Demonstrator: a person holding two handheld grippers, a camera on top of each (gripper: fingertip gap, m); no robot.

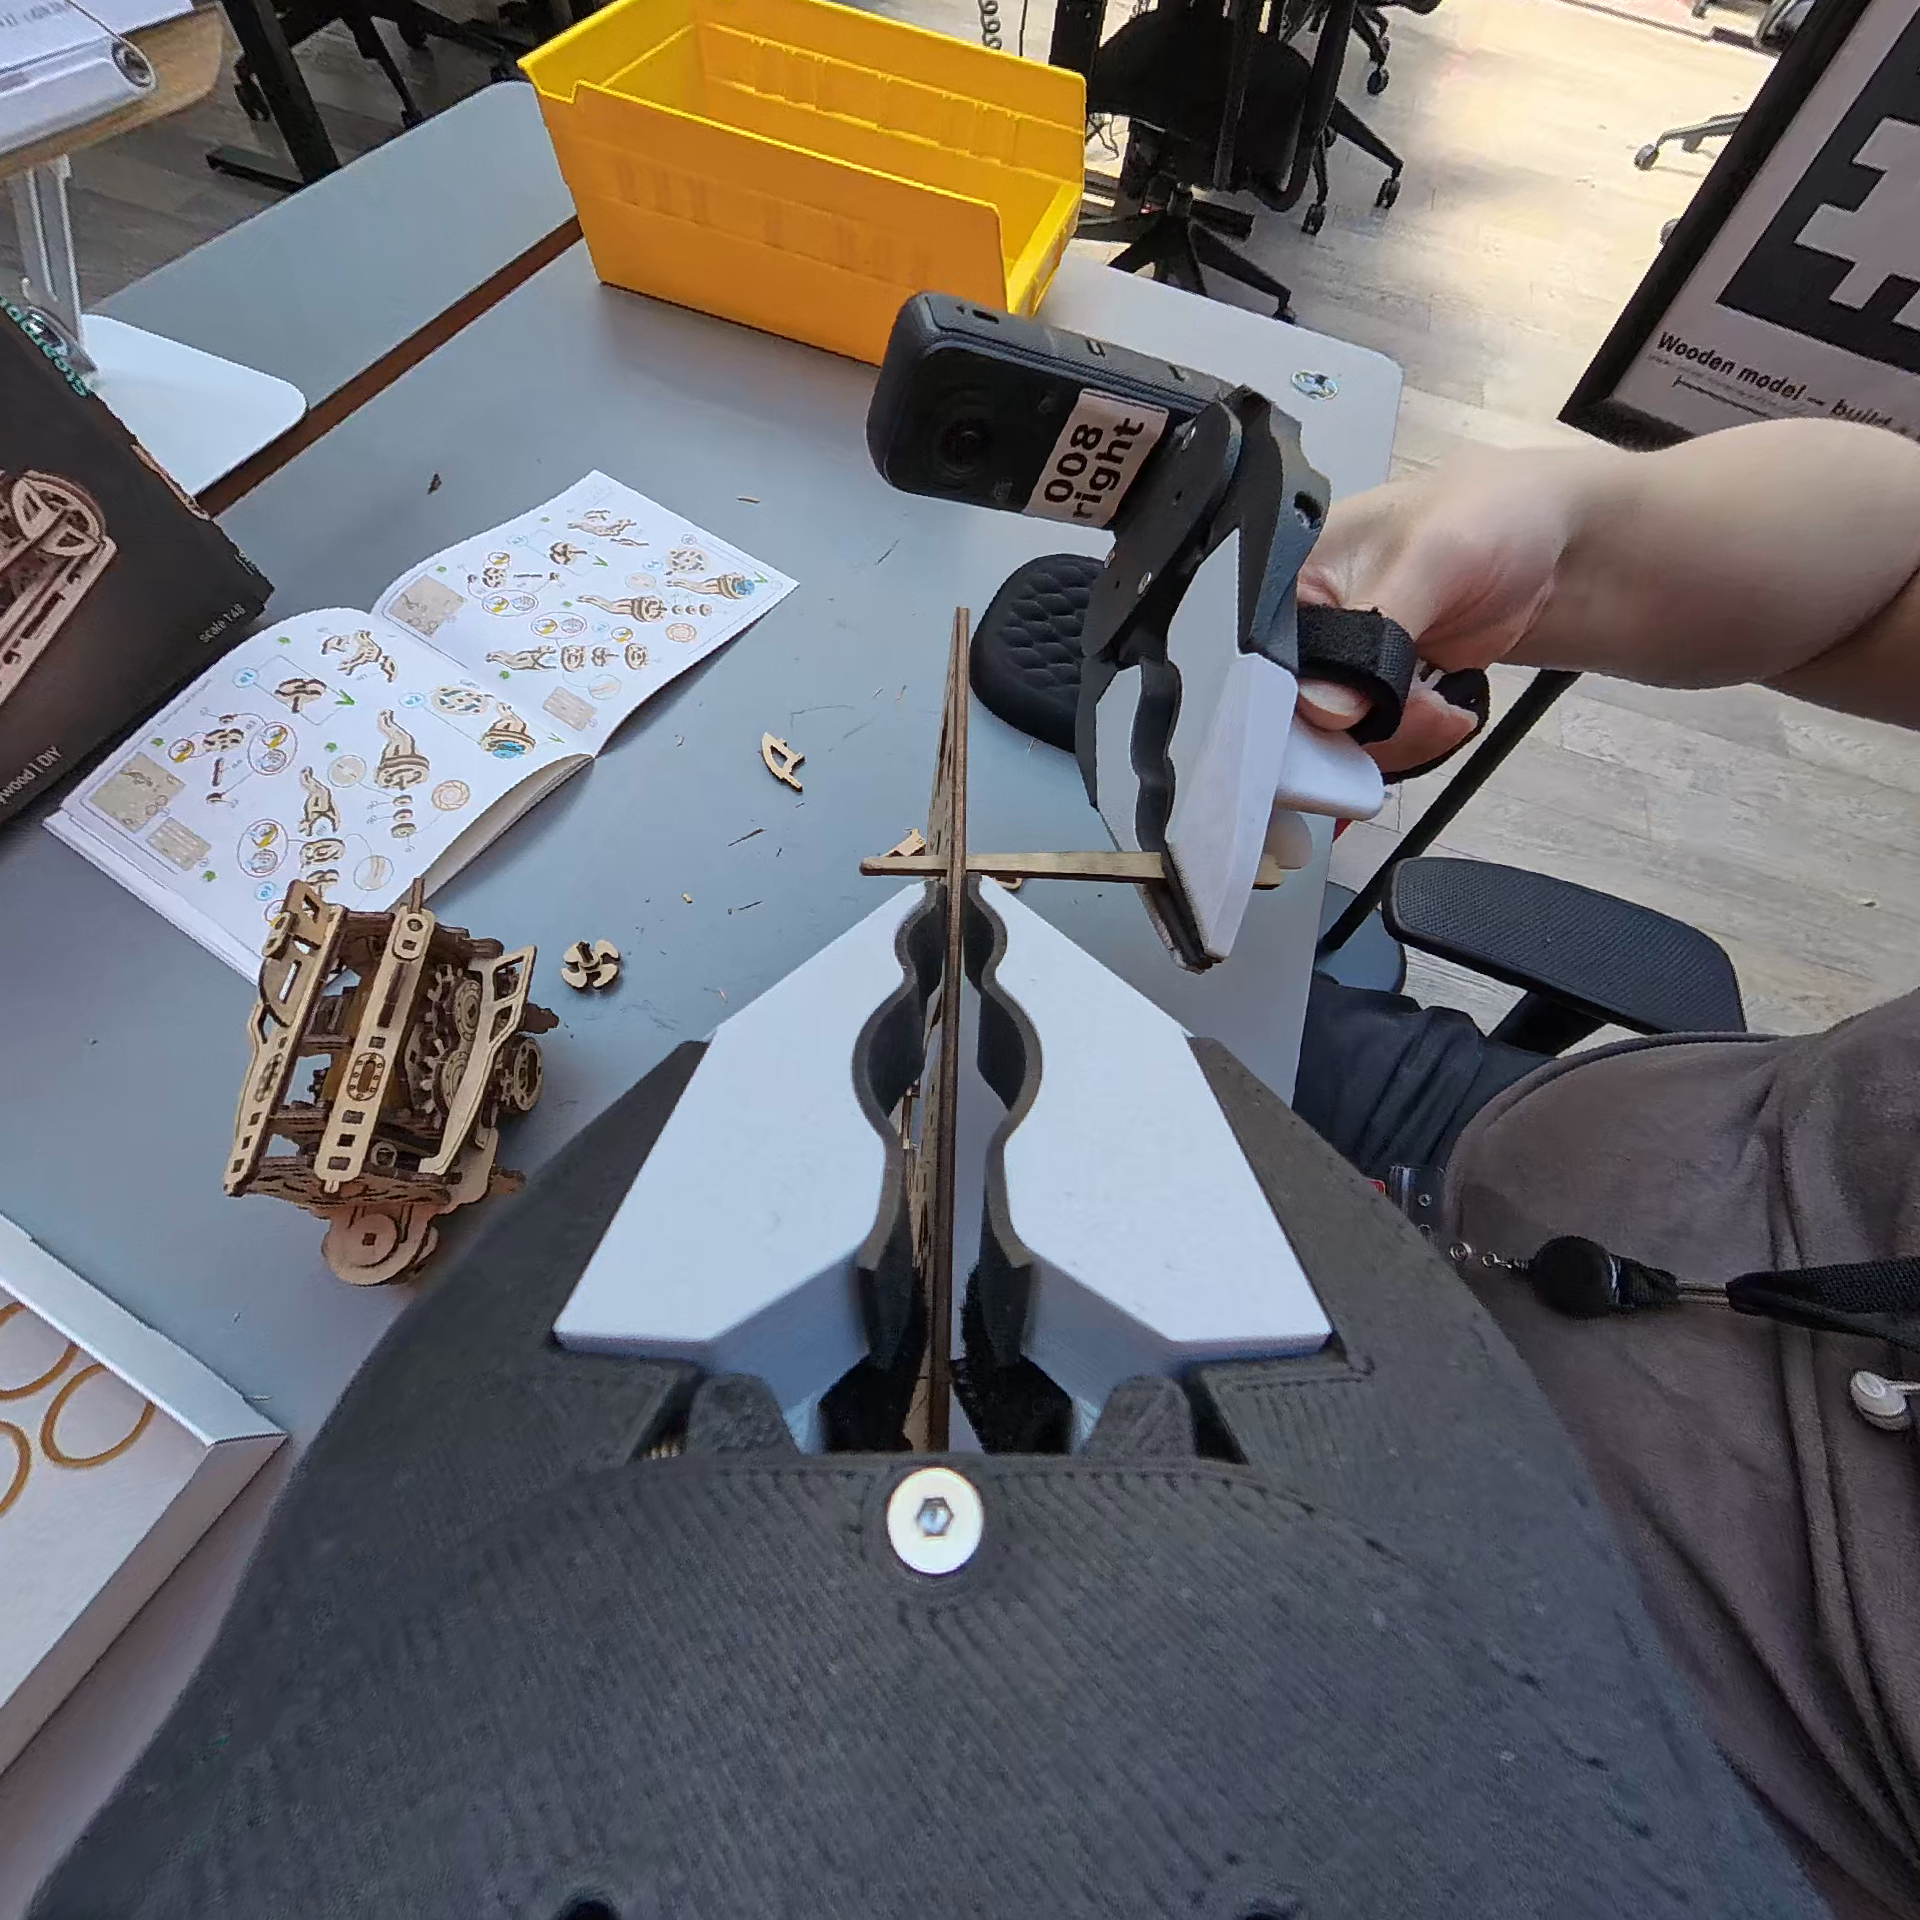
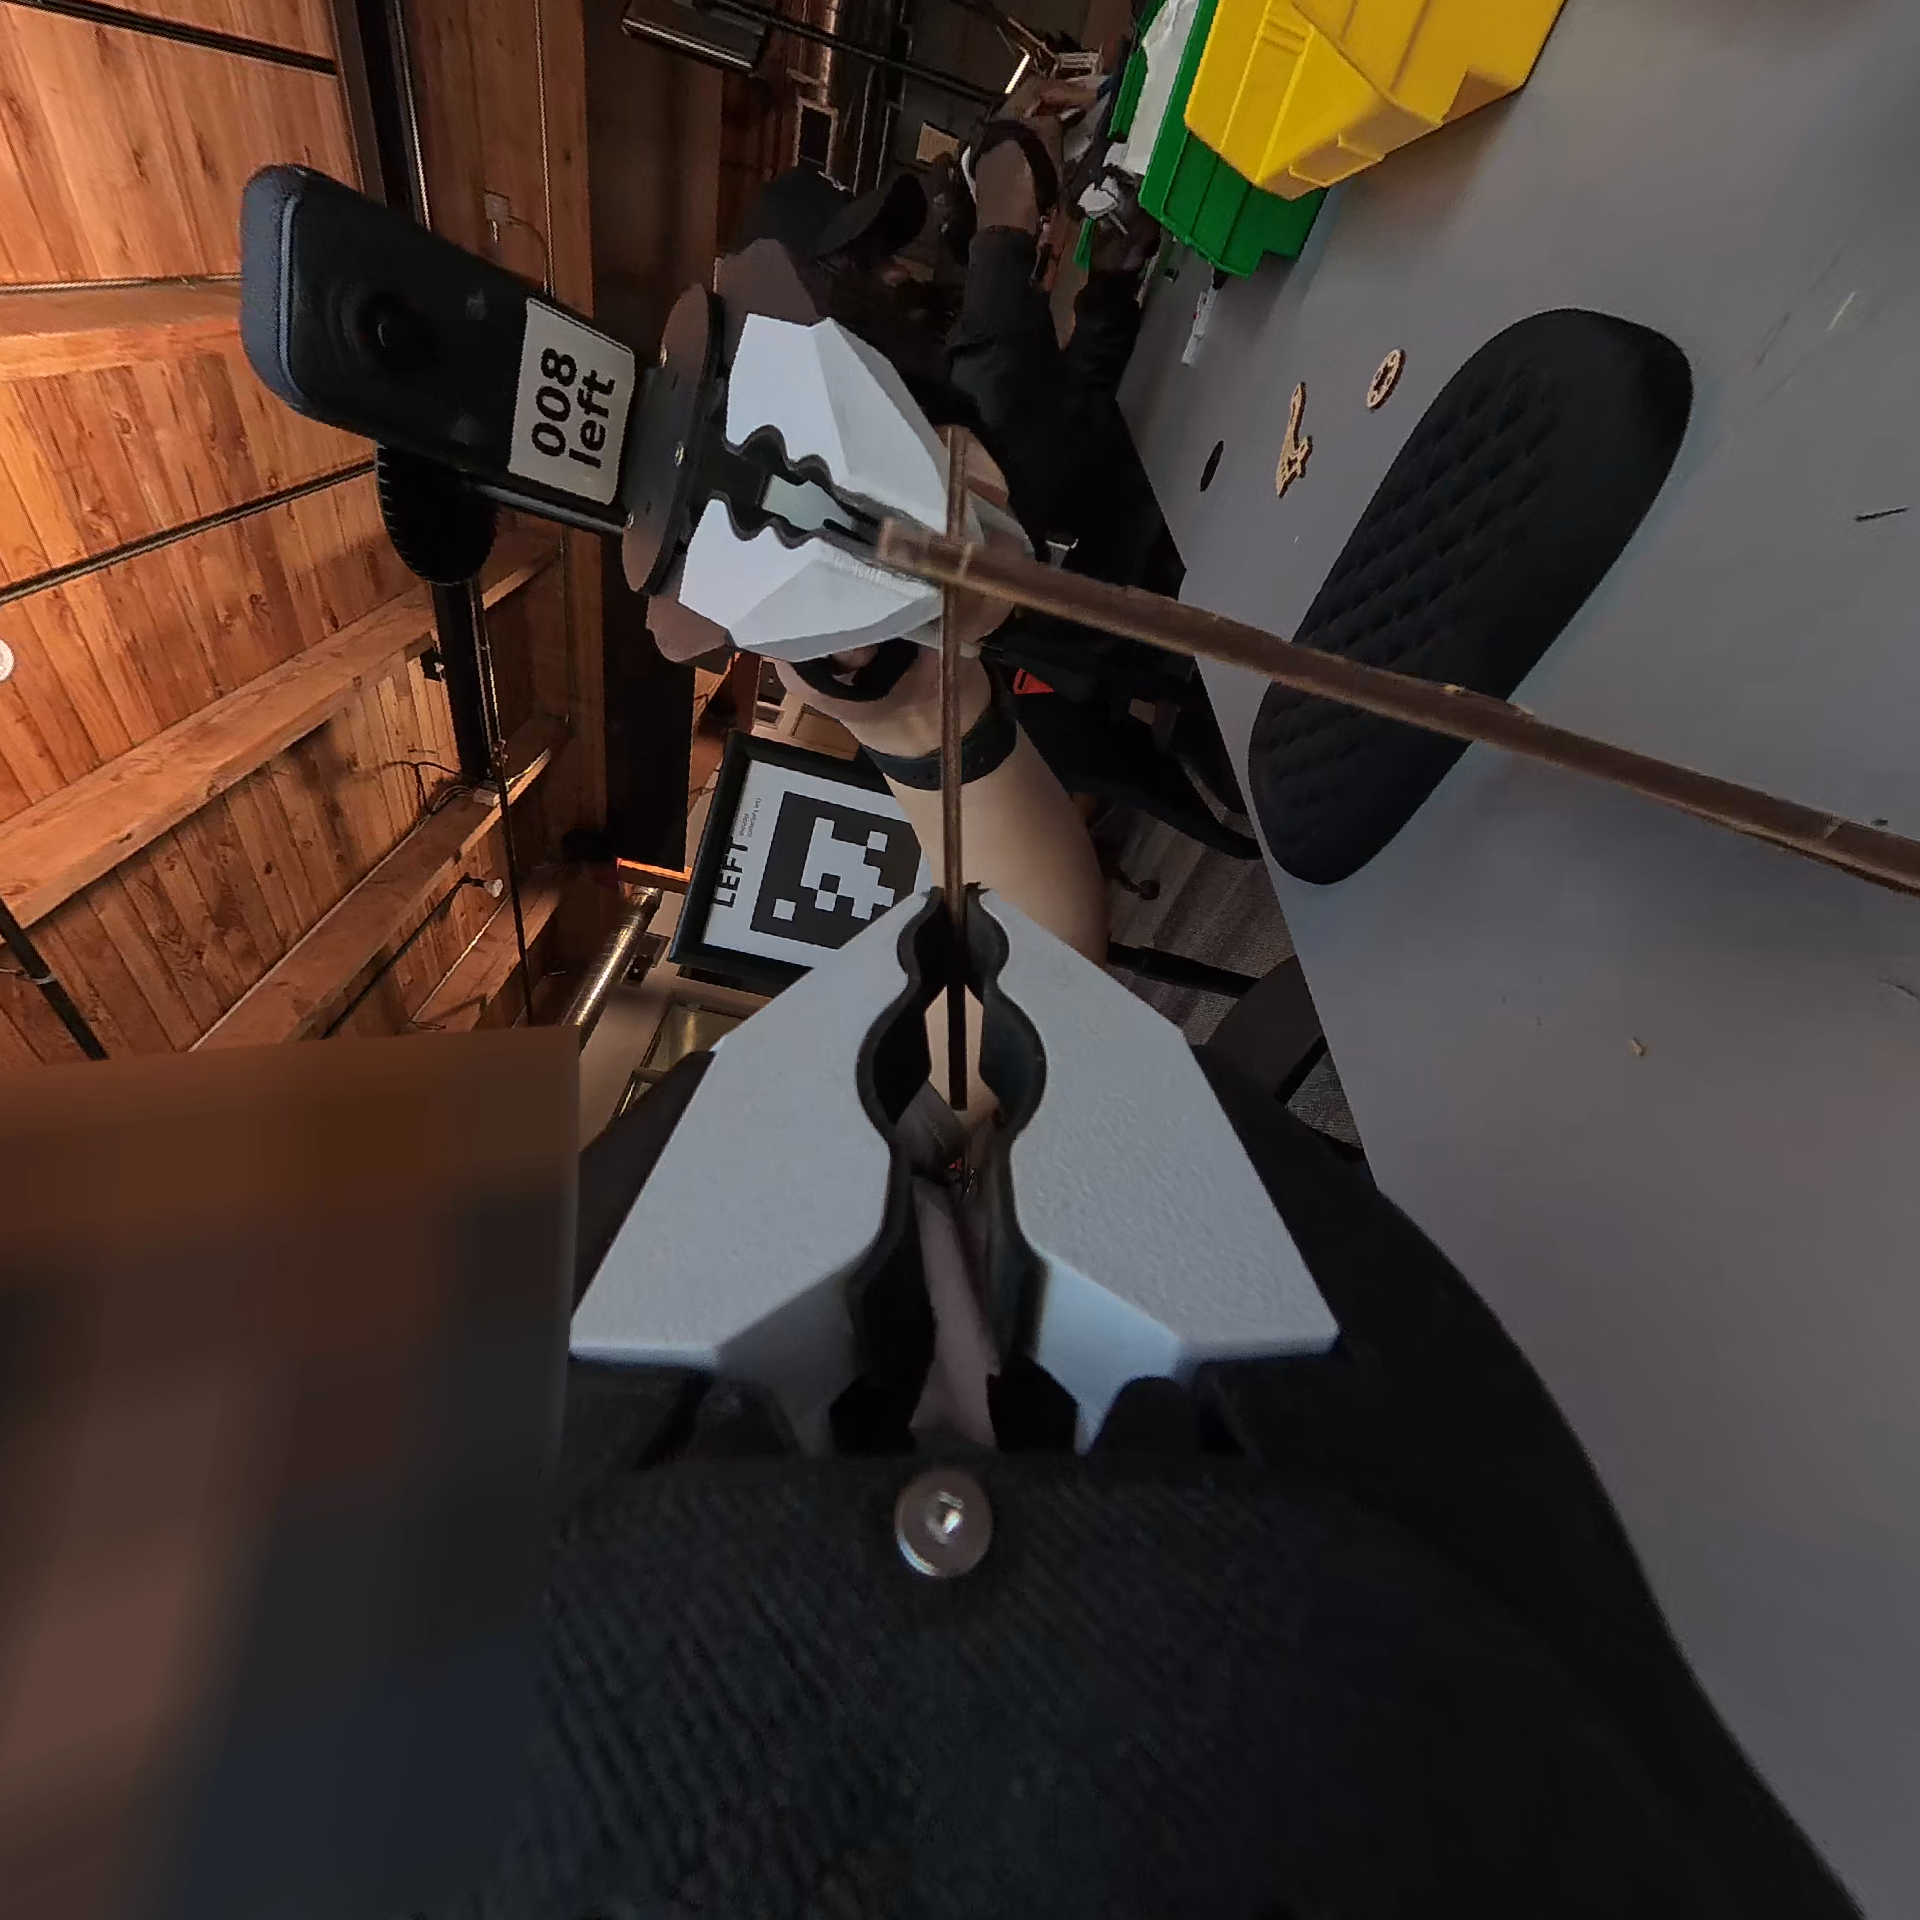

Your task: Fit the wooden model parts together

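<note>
My left gripper [image 1: 951, 906] is shut on a thin wooden sheet [image 1: 958, 727], seen edge-on and held upright above the grey table [image 1: 644, 436]. My right gripper [image 1: 1195, 914] is shut on a slim wooden strip [image 1: 1060, 861], held level so that it crosses the sheet. In the right wrist view my right gripper [image 2: 954, 906] holds the strip [image 2: 952, 748] edge-on. It meets the sheet [image 2: 1455, 698], which the left gripper [image 2: 935, 561] holds. A partly built wooden model [image 1: 384, 1070] stands on the table to the left.
An open instruction booklet [image 1: 416, 686], a yellow bin [image 1: 821, 177] and a black pad [image 1: 1039, 644] lie on the table. Small loose wooden parts [image 1: 590, 964] lie near the model. A dark box [image 1: 94, 582] and a white box [image 1: 83, 1455] sit at the left edge. A person's lap is at right. The left gripper's tips are roughly 5 cm from the right gripper's. It is some 15 cm from my left tips to the partly built wooden model [image 1: 384, 1070].
</note>
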